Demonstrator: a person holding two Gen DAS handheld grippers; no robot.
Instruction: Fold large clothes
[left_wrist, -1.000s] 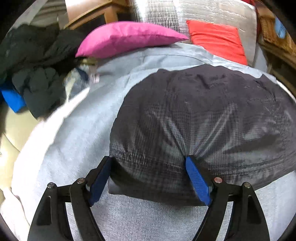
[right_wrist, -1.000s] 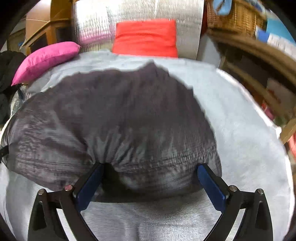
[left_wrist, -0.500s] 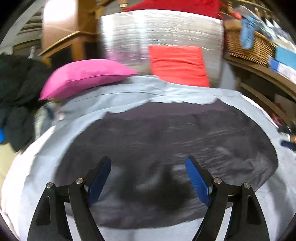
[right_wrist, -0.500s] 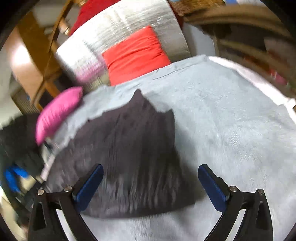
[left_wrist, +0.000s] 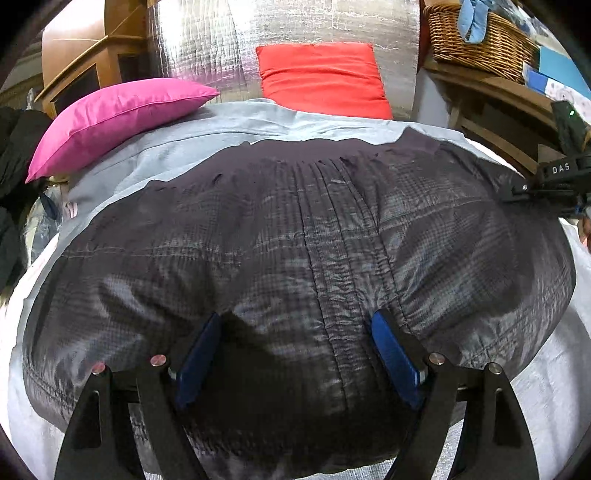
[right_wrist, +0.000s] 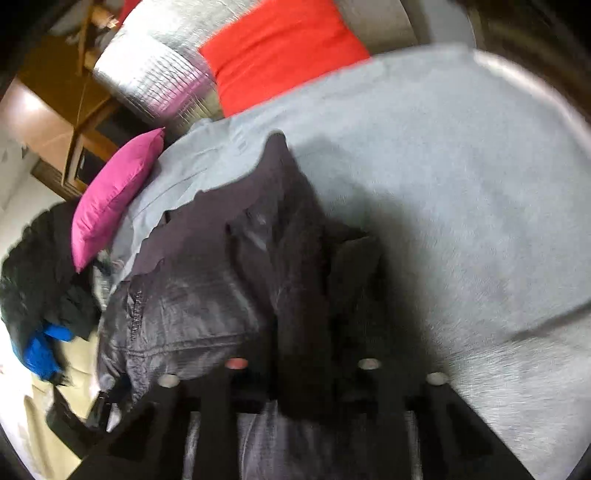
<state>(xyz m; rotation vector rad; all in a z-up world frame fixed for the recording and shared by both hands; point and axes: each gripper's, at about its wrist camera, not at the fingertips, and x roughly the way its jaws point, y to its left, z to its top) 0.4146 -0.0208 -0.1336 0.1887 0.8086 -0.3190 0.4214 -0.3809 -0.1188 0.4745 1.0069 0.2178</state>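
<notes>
A dark grey checked garment (left_wrist: 295, 240) lies spread on the light grey bed cover (left_wrist: 207, 136). My left gripper (left_wrist: 299, 343) is open, its blue pads (left_wrist: 391, 354) pressed into the garment's near part. My right gripper (right_wrist: 303, 369) is shut on a raised fold of the garment (right_wrist: 288, 266) at its right edge, lifting it; this view is blurred. The right gripper also shows in the left wrist view (left_wrist: 546, 181) at the garment's far right edge.
A pink pillow (left_wrist: 118, 114) and a red cushion (left_wrist: 321, 77) lie at the head of the bed against a silver panel (left_wrist: 280, 37). Dark clothes (right_wrist: 40, 273) are piled to the left. A wicker basket (left_wrist: 476, 40) stands on a wooden shelf at right.
My right gripper was open and is now shut on the garment's right edge, lifting a fold. My left gripper stayed open and has come back down onto the garment.
</notes>
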